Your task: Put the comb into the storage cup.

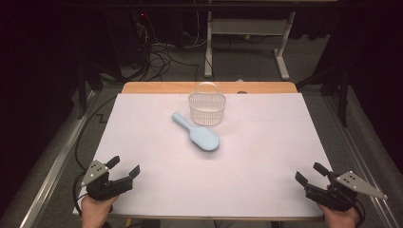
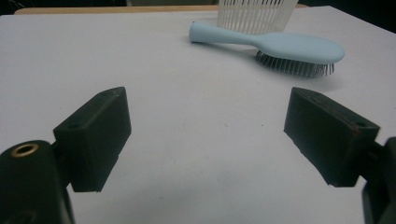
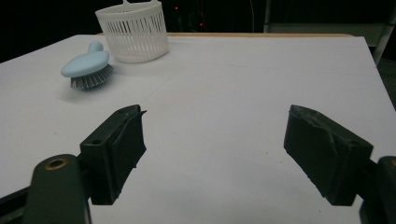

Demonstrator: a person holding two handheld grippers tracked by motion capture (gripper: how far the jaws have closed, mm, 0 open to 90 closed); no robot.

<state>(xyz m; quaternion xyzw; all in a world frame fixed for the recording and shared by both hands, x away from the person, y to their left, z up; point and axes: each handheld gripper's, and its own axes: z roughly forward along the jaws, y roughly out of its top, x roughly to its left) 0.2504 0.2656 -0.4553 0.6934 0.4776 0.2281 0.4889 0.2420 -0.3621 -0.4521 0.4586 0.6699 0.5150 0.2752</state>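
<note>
Nearest you, at about 7 and 5 o'clock on the white bench [image 1: 266, 142], your left tool [image 1: 124, 167] and right tool [image 1: 309, 173] rest with jaws spread wide and nothing between them. Farther out, near the bench's centre, the pale blue hairbrush [image 1: 199, 134] lies bristles down. Its long axis runs from 4 to 10 o'clock, handle pointing to 10. It looks light, stiff and smooth; the narrow handle seems the best hold. Just behind, at 12 o'clock, stands a white slatted basket [image 1: 206, 109]

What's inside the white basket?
The basket looks empty: through its slats and open top nothing shows in the high view. Its floor is partly hidden by the near wall. The hairbrush lies outside, beside it.
</note>
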